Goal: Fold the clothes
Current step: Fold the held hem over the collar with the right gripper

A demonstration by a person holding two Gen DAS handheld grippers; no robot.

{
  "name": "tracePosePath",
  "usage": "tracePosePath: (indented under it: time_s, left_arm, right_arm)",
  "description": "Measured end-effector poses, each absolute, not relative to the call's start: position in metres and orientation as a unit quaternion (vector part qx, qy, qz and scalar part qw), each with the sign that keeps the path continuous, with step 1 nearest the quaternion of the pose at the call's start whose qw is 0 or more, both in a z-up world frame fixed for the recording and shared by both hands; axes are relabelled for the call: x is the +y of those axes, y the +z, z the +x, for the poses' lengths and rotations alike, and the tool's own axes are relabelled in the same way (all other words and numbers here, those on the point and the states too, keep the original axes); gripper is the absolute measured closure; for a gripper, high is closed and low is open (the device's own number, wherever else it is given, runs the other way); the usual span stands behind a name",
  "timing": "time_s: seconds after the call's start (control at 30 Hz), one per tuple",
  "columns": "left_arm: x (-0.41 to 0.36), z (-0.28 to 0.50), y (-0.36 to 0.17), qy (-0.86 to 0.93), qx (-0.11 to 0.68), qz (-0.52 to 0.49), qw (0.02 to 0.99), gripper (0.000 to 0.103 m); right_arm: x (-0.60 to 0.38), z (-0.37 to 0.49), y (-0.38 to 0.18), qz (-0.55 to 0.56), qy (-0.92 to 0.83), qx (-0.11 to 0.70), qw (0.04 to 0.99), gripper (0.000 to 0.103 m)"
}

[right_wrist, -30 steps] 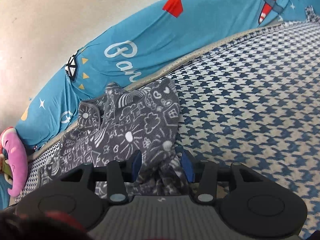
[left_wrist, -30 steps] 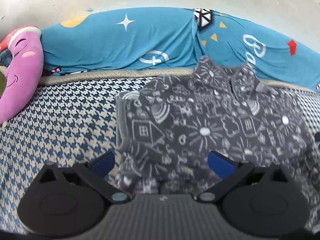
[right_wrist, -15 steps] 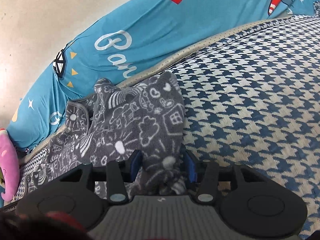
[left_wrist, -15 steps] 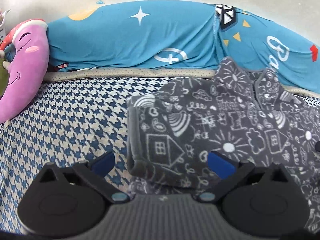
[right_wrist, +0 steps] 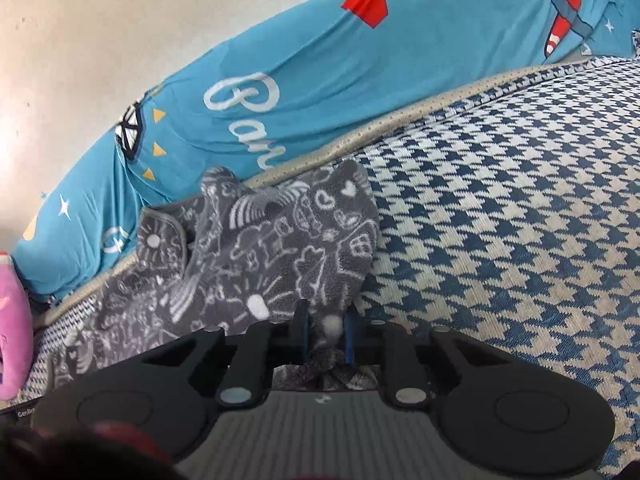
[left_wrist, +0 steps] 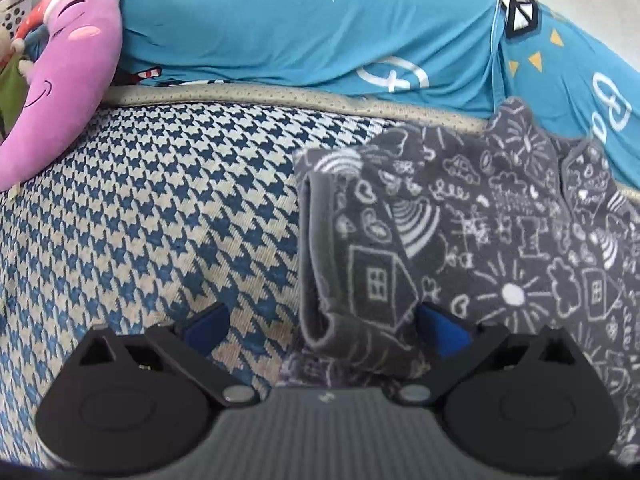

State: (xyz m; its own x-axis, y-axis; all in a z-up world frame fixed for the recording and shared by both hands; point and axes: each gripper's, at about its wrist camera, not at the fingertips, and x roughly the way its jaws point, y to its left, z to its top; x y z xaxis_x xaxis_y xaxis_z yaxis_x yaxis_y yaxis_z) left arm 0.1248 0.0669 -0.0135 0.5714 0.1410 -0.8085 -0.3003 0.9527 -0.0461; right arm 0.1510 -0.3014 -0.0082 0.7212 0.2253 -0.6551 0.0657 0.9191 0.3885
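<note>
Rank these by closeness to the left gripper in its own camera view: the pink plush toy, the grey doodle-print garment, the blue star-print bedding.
From the left gripper:
1. Grey doodle-print garment, between its open jaws, spreading right.
2. Pink plush toy, far left.
3. Blue star-print bedding, along the back.

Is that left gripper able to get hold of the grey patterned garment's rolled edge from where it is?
Probably yes: the left gripper has open jaws, the rolled edge lies between them, nothing blocking.
</note>
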Motion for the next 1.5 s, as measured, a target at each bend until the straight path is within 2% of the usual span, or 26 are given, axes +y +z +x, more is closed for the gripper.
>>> tracePosePath:
  time_s: [0.17, 0.37, 0.47, 0.53, 0.7, 0.77, 0.8, 0.83, 0.93, 1.5]
  left_arm:
    - [0.07, 0.113, 0.001, 0.134, 0.402, -0.089, 0.902, 0.0]
    - [0.075, 0.117, -0.002, 0.148, 0.417, -0.081, 0.893, 0.0]
    - [0.076, 0.117, -0.004, 0.149, 0.42, -0.075, 0.892, 0.0]
    - [0.073, 0.117, -0.004, 0.151, 0.419, -0.07, 0.893, 0.0]
    - [0.07, 0.117, -0.006, 0.152, 0.422, -0.06, 0.892, 0.0]
    - [0.07, 0.118, -0.006, 0.152, 0.423, -0.058, 0.891, 0.0]
    - [0.069, 0.118, -0.007, 0.152, 0.424, -0.057, 0.891, 0.0]
    - [0.069, 0.118, -0.007, 0.152, 0.424, -0.056, 0.891, 0.0]
    - [0.069, 0.118, -0.007, 0.151, 0.425, -0.054, 0.891, 0.0]
    - [0.073, 0.107, 0.003, 0.149, 0.419, -0.057, 0.894, 0.0]
  right_arm:
    - [-0.302, 0.147, 0.002, 0.203, 0.049, 0.358, 0.91, 0.086]
    - [-0.303, 0.151, -0.004, 0.208, 0.04, 0.371, 0.904, 0.084]
    - [-0.305, 0.154, -0.01, 0.215, 0.031, 0.384, 0.897, 0.08]
    - [-0.305, 0.156, -0.014, 0.214, 0.025, 0.394, 0.894, 0.061]
    - [-0.299, 0.158, -0.018, 0.196, 0.025, 0.393, 0.898, 0.058]
    - [-0.297, 0.158, -0.019, 0.196, 0.025, 0.389, 0.9, 0.063]
    - [-0.296, 0.158, -0.02, 0.197, 0.024, 0.387, 0.9, 0.072]
    - [-0.294, 0.158, -0.019, 0.198, 0.023, 0.386, 0.901, 0.076]
    - [-0.293, 0.156, -0.016, 0.206, 0.018, 0.38, 0.901, 0.082]
    - [-0.271, 0.139, 0.018, 0.208, 0.044, 0.339, 0.916, 0.085]
